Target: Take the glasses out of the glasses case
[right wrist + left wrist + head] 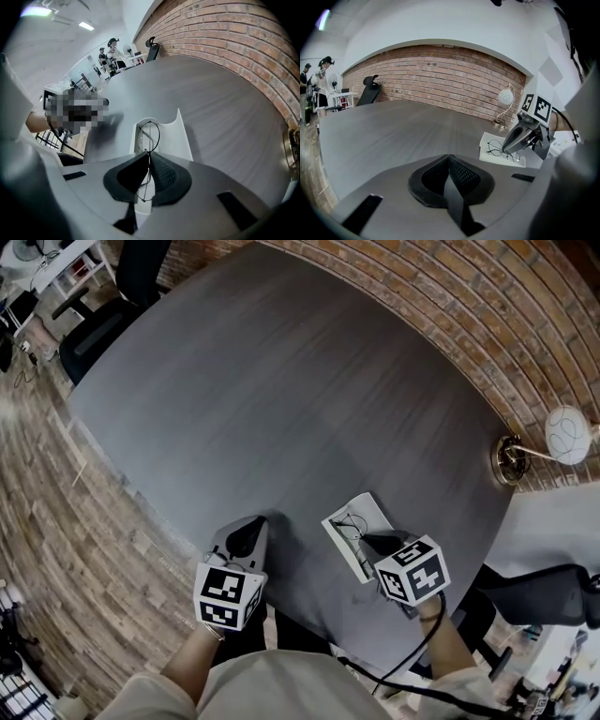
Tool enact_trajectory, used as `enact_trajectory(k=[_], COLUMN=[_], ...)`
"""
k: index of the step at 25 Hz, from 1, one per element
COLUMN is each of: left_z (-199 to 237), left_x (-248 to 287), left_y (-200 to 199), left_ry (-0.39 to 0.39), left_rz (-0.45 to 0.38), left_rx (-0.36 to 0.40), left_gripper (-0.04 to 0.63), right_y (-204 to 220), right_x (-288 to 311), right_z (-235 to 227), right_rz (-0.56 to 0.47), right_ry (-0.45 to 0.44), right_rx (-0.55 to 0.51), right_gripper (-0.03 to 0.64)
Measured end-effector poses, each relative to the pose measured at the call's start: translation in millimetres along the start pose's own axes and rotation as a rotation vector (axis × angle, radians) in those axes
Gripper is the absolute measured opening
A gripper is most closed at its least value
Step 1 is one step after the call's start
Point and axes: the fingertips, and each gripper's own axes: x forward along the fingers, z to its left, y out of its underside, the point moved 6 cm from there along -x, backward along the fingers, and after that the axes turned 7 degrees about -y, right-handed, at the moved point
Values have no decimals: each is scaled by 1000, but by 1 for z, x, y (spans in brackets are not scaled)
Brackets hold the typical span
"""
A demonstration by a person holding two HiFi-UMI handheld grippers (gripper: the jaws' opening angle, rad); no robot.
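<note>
Glasses (pixel 149 137) in white case (pixel 180 136), pinched by right tool (pixel 149 157); left tool (pixel 449 157) closed, empty.

Table (pixel 281 381) bare ahead — glasses case (pixel 368 509) near, lamp (pixel 566 435) at right edge

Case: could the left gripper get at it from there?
Probably yes. Only bare table lies between the left gripper and the near side of the case; the right gripper, shut on the glasses, comes in from the other side. The left jaws are together and would have to open.
</note>
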Motion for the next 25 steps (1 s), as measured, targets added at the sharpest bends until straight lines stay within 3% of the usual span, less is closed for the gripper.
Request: enact_trajectory(k=[15,25], left_z=[2,-15], left_x=[-9,-9], left_y=[-32,-66], left_ry=[9,45], left_rz=[-69,-137], left_rx=[20,54], left_gripper=[20,20], right_y=[-20,-36], right_x=[-31,-75], right_z=[4,16], right_rz=[-145,-344], right_ry=[178,264], right_rx=[-27,42], right_gripper=[41,41])
